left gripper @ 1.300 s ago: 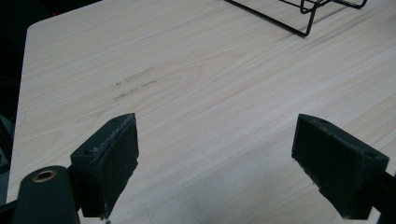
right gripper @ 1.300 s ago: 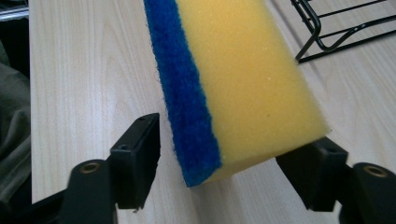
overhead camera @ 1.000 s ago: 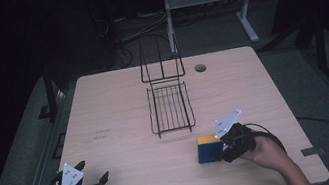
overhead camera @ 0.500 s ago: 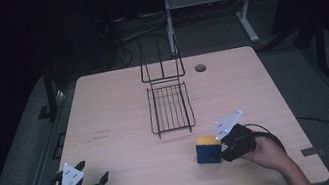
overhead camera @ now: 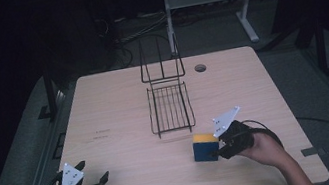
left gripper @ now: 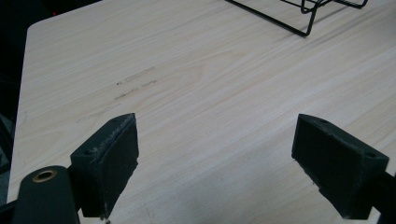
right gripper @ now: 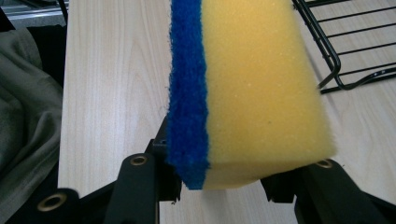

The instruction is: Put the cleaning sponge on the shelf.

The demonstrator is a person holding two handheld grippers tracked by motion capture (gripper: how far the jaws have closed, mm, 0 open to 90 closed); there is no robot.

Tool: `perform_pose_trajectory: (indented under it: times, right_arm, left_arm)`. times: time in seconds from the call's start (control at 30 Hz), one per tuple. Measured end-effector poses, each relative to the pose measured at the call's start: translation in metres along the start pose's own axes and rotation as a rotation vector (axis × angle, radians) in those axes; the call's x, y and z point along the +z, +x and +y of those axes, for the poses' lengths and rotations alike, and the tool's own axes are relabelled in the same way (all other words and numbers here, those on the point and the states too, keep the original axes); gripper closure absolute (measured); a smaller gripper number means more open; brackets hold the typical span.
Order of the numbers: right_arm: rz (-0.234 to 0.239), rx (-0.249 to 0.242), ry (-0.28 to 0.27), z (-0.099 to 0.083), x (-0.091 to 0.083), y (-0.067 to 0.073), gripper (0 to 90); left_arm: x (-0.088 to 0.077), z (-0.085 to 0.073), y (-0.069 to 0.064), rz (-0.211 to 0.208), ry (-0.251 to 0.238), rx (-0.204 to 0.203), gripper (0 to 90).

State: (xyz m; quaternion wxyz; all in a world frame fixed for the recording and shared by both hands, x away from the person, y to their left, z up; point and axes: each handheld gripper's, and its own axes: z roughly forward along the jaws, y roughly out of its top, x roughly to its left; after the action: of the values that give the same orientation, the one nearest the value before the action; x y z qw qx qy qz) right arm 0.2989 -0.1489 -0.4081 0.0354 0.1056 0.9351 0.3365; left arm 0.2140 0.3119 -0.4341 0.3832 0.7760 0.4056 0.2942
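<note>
No readable writing; faint smudged marks (left gripper: pixel 135 84) on the table (overhead camera: pixel 117 95). Right gripper (overhead camera: pixel 220 149) has just closed its jaws, clamped on the yellow-blue sponge (right gripper: pixel 247 88), near the table's front edge, right of middle. Left gripper (overhead camera: pixel 93 180) jaws wide apart, empty, at front-left corner. Wire rack (overhead camera: pixel 170 107) mid-table.

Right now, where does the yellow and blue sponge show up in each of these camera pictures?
High view: sponge right of centre, near the front edge, in the right gripper.
Left gripper view: not in it.
Right gripper view: sponge centre, between the jaws.
Shared landmark: wire rack.
</note>
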Motion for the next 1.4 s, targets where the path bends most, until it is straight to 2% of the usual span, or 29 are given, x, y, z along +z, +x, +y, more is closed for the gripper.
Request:
perform_pose_trajectory:
  times: [0.4, 1.23, 1.4]
  right_arm:
    - [-0.002, -0.024, -0.011, 0.014, -0.004, -0.006, 55.9]
    - [0.018, -0.01, -0.032, 0.025, -0.005, -0.018, 56.0]
    - [0.017, -0.023, -0.028, 0.028, -0.006, -0.019, 56.0]
  left_arm:
    - [-0.001, 0.0, 0.0, 0.002, 0.001, 0.004, 14.1]
    - [-0.001, 0.0, 0.001, 0.004, 0.002, 0.003, 14.1]
    - [-0.001, 0.001, 0.001, 0.004, 0.002, 0.004, 14.1]
